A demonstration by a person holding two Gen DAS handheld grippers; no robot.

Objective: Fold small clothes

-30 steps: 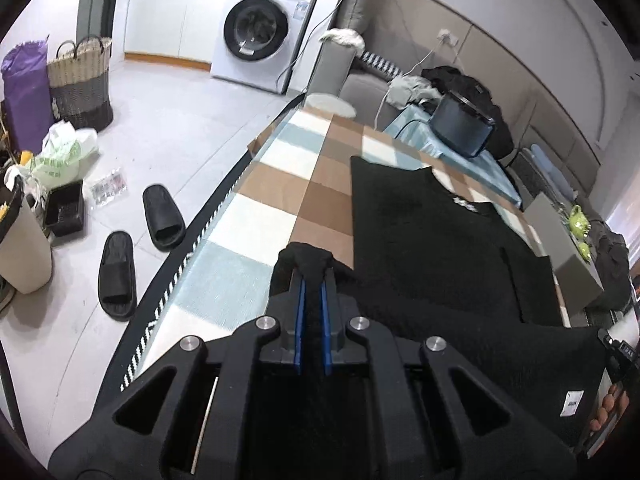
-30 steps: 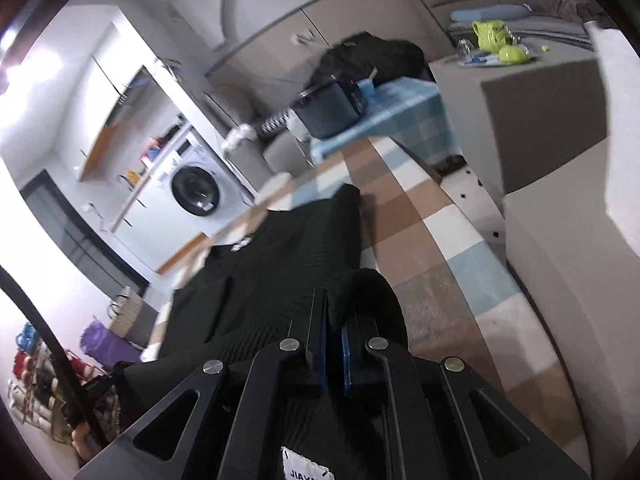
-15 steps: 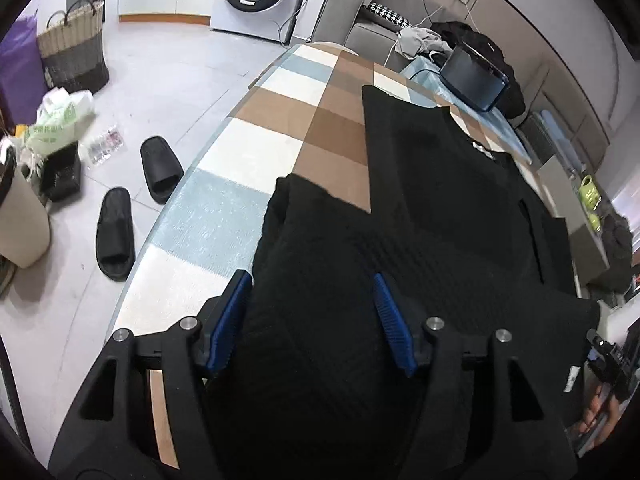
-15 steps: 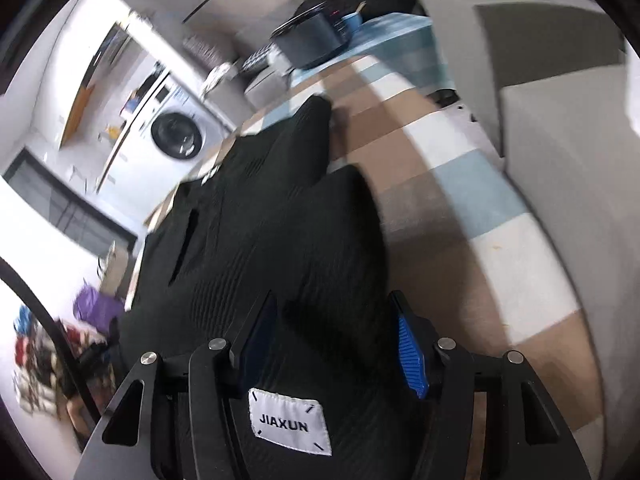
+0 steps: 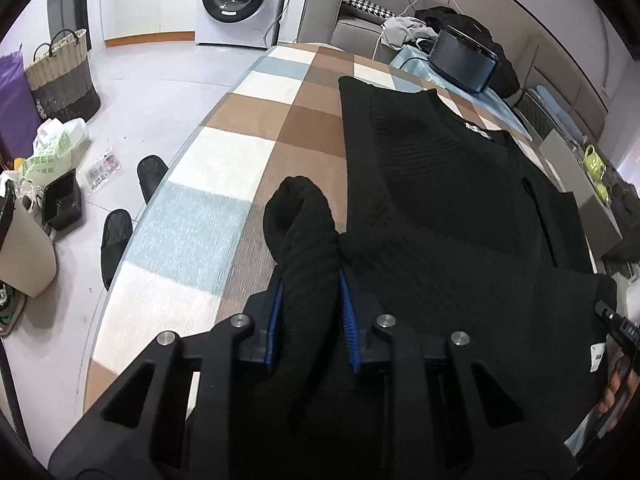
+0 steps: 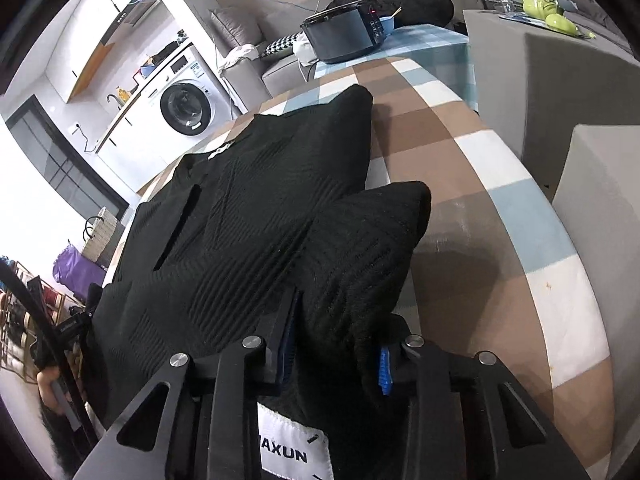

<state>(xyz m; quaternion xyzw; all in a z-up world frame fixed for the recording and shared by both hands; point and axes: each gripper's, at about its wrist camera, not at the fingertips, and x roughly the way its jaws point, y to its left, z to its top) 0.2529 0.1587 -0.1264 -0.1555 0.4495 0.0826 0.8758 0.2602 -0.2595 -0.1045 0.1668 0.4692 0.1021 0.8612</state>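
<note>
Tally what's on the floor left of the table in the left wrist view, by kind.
Black slippers: 2
Woven baskets: 1
Purple bags: 1
White and green plastic bags: 1
Small black crates: 1
Washing machines: 1
Total: 7

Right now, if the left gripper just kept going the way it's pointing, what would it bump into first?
Most likely the black sweater: a bunched fold already sits between the closing jaws of the left gripper. Past that lies the checked tablecloth, though depth is unclear.
</note>
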